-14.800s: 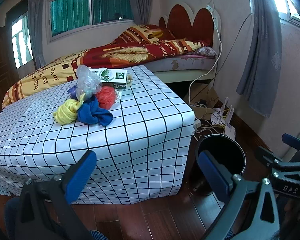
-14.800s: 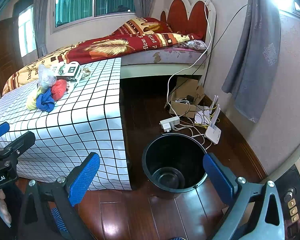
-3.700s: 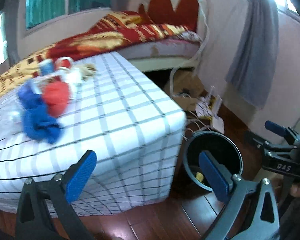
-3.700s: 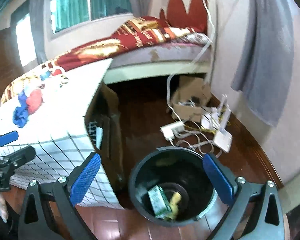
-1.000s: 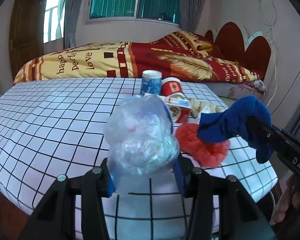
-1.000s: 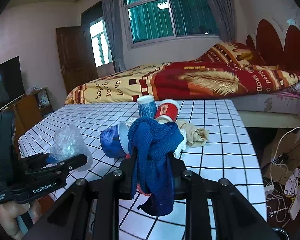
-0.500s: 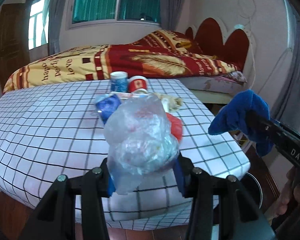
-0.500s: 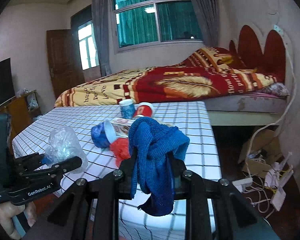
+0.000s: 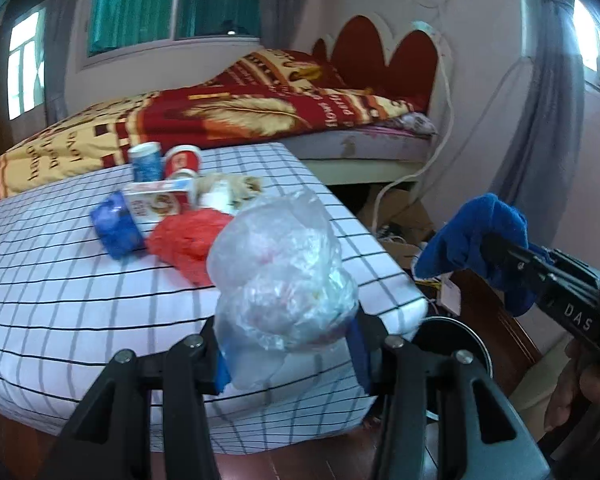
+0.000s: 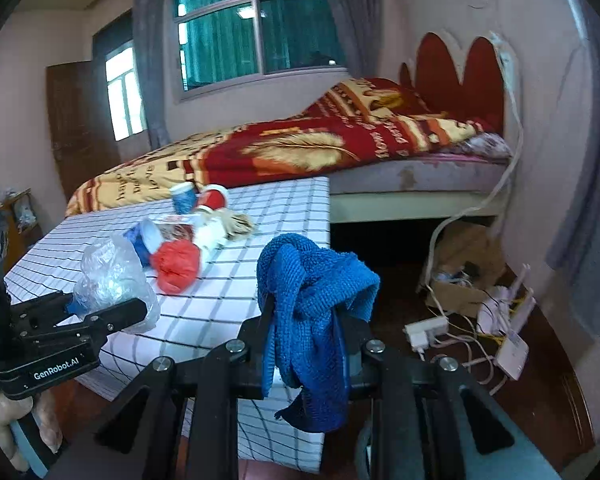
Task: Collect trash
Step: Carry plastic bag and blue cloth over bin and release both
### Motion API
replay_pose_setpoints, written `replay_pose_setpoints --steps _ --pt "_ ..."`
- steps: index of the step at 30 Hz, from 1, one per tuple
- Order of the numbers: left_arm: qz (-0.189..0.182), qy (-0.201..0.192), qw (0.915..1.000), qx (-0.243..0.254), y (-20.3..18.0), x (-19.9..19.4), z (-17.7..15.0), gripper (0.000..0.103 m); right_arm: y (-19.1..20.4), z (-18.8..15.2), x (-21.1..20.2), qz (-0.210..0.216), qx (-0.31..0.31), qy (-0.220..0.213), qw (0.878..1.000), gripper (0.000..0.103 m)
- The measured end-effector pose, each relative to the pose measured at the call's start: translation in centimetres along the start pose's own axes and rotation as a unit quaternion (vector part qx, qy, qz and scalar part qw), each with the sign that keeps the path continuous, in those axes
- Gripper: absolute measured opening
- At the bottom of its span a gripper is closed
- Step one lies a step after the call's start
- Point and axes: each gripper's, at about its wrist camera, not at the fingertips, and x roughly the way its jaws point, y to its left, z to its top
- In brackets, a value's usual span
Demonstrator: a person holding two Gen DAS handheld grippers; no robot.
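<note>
On the desk (image 9: 80, 300) a cluster of litter sits near the far right corner: two cups (image 9: 164, 162) stand at the back, a carton (image 9: 156, 200) lies before them, and a crumpled wad (image 9: 188, 240) lies nearest. The bed (image 10: 300, 148) runs behind the desk. The bin (image 9: 456, 344) stands on the floor off the desk's right corner, cables (image 10: 460, 328) beyond it.

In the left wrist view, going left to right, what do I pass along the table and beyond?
Blue crumpled wad → red crumpled wad → clear plastic bag in the left gripper → black trash bin → blue cloth held by the right gripper.
</note>
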Motion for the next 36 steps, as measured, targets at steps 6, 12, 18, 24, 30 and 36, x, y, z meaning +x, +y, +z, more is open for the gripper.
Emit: replay_pose_setpoints --steps 6,12,18,24,30,36 --pt "-0.026 0.008 0.9994 0.021 -3.2 0.7 0.0 0.048 -3.5 -1.7 -1.3 -0.028 0.02 0.015 0.999 0.026" --pt "-0.05 0.021 0.9977 0.04 -6.3 1.7 -0.2 0.048 -6.5 -3.5 -2.4 -0.054 0.041 0.03 0.997 0.026" --pt "-0.077 0.036 0.9946 0.059 -9.4 2.8 -0.9 0.048 -9.3 -5.5 -2.8 -0.079 0.057 0.051 0.994 0.026" --pt "-0.098 0.053 0.991 0.074 -12.1 4.0 -1.9 0.048 -11.6 -7.8 -3.3 -0.101 0.069 0.076 0.99 0.026" --pt "-0.122 0.086 0.9841 0.096 -14.5 5.9 -3.4 0.048 -13.3 -10.0 -2.9 -0.107 0.079 0.106 0.985 0.026" --pt "-0.145 0.124 0.975 0.114 -16.6 8.5 -5.1 0.048 -15.1 -12.4 -1.7 -0.111 0.092 0.141 0.979 0.026"
